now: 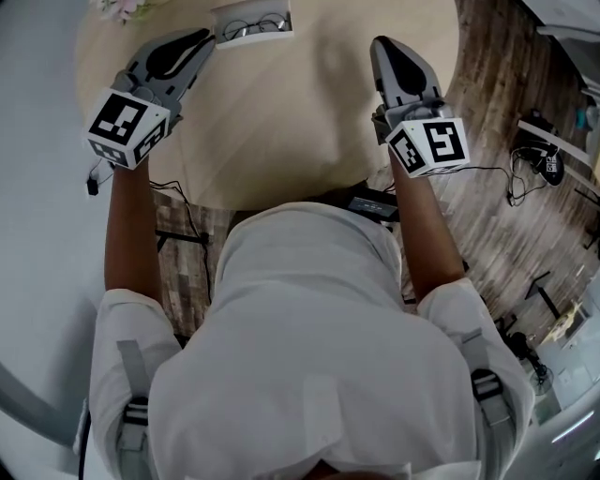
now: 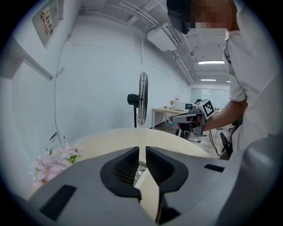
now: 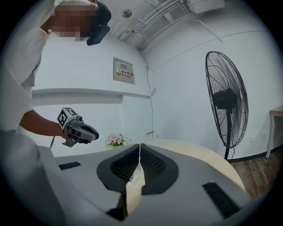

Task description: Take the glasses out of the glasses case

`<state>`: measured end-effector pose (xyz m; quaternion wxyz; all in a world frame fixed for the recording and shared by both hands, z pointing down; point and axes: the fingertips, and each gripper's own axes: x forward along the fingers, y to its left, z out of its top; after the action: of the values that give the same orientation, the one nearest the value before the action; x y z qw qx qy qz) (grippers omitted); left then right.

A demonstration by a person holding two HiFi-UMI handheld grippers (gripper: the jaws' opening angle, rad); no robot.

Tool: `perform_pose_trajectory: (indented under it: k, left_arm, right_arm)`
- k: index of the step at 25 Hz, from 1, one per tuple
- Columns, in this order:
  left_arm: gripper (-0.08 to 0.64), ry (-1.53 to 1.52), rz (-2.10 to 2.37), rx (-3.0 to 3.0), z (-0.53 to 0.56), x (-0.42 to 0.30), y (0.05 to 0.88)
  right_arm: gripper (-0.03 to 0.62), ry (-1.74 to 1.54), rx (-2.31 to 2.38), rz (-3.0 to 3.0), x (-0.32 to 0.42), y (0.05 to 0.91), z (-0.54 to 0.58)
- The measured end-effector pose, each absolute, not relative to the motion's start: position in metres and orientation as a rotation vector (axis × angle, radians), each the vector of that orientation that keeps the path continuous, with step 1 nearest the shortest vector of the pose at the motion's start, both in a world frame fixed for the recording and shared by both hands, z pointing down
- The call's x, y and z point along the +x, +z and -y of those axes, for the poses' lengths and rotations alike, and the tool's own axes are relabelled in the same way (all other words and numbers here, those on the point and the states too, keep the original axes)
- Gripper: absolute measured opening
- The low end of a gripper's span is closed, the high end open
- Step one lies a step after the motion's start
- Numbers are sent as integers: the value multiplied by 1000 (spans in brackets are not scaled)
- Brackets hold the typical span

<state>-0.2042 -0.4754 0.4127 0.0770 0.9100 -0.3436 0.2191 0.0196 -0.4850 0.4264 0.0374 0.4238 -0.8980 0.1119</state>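
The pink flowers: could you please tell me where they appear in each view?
Head view: pink flowers at the top-left edge, left of the glasses case.
Left gripper view: pink flowers at lower left.
Right gripper view: pink flowers near centre, at the table's far edge.
Shared landmark: the round table.

This looks like an office or lab workroom rather than a home. Plain white walls rise to an open ceiling with exposed ducting, an air unit [image 2: 166, 37] and long strip lights [image 2: 211, 62]. A tall pedestal fan [image 3: 226, 106] stands on wood-look flooring [image 1: 506, 84] strewn with cables [image 1: 525, 173]. A desk [image 2: 170, 110] with equipment on it sits far back, a printed notice [image 3: 124, 70] hangs on the wall, and a round pale table [image 1: 281, 103] fills the foreground.
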Motion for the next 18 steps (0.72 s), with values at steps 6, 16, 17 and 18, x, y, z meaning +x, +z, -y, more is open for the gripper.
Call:
perform_pose_trajectory:
  k: [6, 16, 17, 18]
  left_arm:
    - [115, 953, 825, 2689, 493, -190, 453]
    - [143, 1364, 506, 2580, 516, -176, 523]
    - [143, 1397, 476, 2565, 517, -176, 530]
    - [143, 1423, 454, 2551, 519, -175, 536]
  right_arm:
    - [26, 397, 1334, 2740, 29, 447, 499]
    - [26, 475, 1409, 2692, 54, 474, 512]
    - [26, 480, 1414, 2688, 55, 476, 514]
    - [26, 484, 1415, 2686, 56, 478, 515]
